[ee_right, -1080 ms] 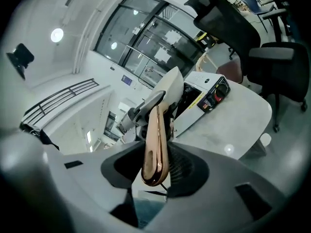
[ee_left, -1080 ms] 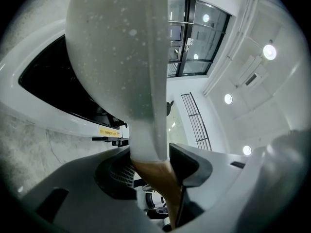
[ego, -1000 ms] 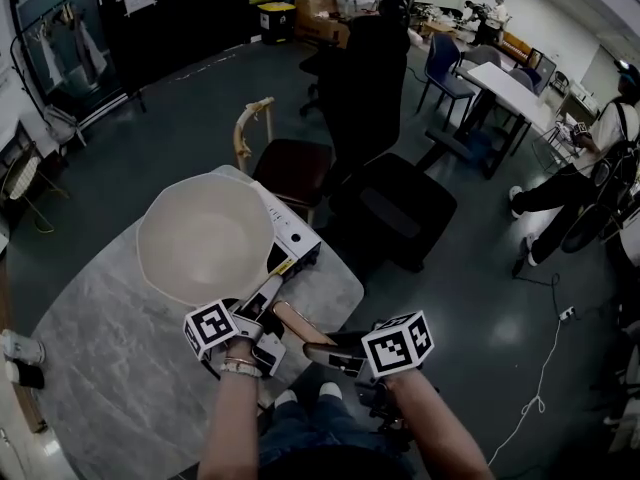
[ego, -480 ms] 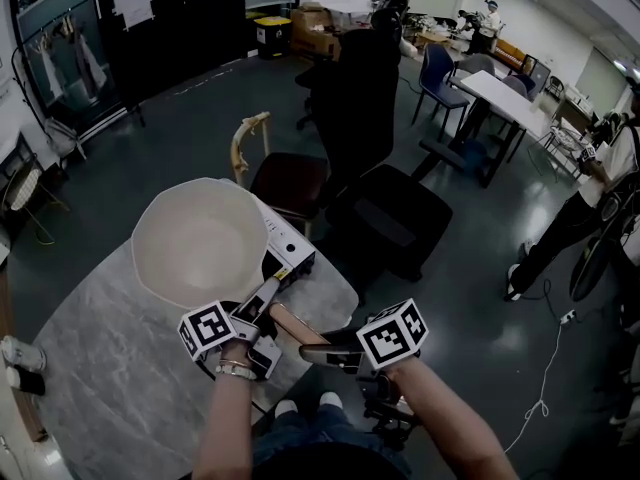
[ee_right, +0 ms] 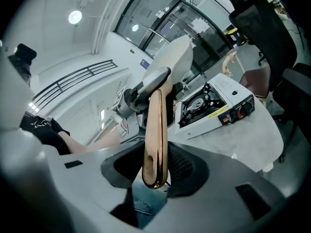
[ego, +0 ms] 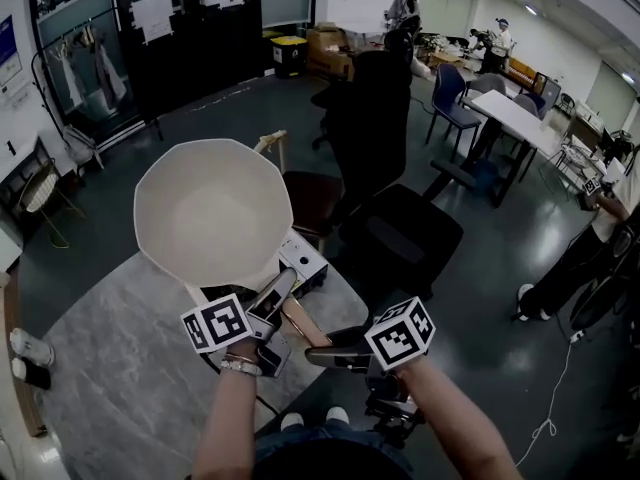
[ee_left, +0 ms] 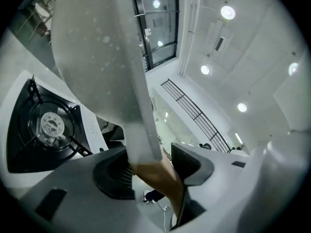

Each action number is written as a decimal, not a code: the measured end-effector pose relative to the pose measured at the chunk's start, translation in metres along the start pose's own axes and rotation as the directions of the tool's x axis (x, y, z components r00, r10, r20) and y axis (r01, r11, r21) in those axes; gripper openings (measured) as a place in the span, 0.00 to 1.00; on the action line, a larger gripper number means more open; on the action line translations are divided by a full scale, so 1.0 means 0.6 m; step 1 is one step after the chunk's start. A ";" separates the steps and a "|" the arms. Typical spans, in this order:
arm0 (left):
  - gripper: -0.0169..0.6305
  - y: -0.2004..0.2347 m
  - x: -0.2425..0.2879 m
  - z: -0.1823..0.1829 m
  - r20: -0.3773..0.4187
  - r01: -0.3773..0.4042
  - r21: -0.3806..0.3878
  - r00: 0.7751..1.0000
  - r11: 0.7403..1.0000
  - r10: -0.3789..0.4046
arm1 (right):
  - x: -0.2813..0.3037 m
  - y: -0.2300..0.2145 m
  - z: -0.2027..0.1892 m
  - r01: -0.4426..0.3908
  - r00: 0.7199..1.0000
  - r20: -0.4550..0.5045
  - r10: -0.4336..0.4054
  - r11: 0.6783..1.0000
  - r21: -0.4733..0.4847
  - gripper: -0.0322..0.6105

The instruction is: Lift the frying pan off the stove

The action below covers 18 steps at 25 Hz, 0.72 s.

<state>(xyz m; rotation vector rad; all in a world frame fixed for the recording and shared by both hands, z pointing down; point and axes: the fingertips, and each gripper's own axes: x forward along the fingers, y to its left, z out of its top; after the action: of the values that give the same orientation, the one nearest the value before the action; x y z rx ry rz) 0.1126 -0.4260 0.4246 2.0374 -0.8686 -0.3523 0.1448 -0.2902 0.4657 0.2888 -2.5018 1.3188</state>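
The cream frying pan hangs in the air, tipped up on its side, above the white portable gas stove. Its grey and wood handle runs down toward me. My left gripper is shut on the handle close to the pan. My right gripper is shut on the handle's wooden end. In the left gripper view the pan's underside fills the top, the bare burner lies below left, and the handle passes between the left gripper jaws. In the right gripper view the wooden handle sits in the right gripper.
The stove stands at the far corner of a marble table. Behind it are a wooden chair and a black office chair. Two cups sit by the left edge. People stand far back at the right.
The pan has risen off the stove and tipped more upright. Both grippers have gone up with the handle, and the burner now shows bare.
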 end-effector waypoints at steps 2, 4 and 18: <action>0.39 -0.018 -0.002 0.010 0.013 0.015 0.054 1.000 0.998 -0.016 | 0.000 0.004 0.003 -0.008 1.000 -0.003 0.008 0.999 -0.046 0.28; 0.39 -0.035 -0.005 0.020 0.029 0.026 0.103 0.999 0.994 -0.029 | -0.001 0.007 0.008 -0.021 1.000 0.007 0.022 0.995 -0.096 0.28; 0.39 -0.082 -0.078 0.072 0.151 -0.013 0.279 0.988 0.960 -0.030 | 0.031 0.046 0.022 -0.141 0.990 -0.051 0.131 0.951 -0.275 0.27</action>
<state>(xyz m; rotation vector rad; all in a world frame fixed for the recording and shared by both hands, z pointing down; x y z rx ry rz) 0.0782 -0.4012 0.3563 2.2973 -1.0537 -0.4156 0.1167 -0.2861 0.4437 0.0316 -2.6766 0.9880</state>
